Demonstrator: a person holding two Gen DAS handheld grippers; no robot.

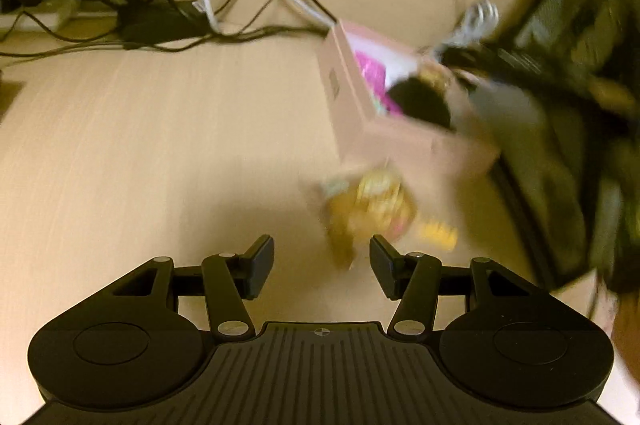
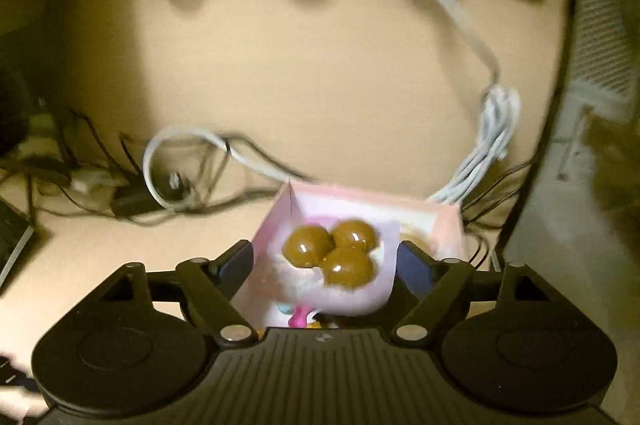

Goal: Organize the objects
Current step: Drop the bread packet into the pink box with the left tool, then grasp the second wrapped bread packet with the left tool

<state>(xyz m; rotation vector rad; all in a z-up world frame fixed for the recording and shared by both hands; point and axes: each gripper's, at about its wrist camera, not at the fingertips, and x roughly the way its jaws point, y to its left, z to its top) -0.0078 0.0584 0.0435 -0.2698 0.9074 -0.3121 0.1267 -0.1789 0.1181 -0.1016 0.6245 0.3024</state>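
Right gripper (image 2: pixel 326 265) jaws wide around the brown-balled packet (image 2: pixel 332 257), apparently unclamped, risking a miss of the pink box (image 2: pixel 440 225); left gripper (image 1: pixel 322 265) half-open, empty.

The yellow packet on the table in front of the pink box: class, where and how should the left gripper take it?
Grip the yellow packet across its narrow near end, coming from above and the near side. It seems to lie flat, apart from the pink box, just ahead of the open left gripper. Blur hides its edges.
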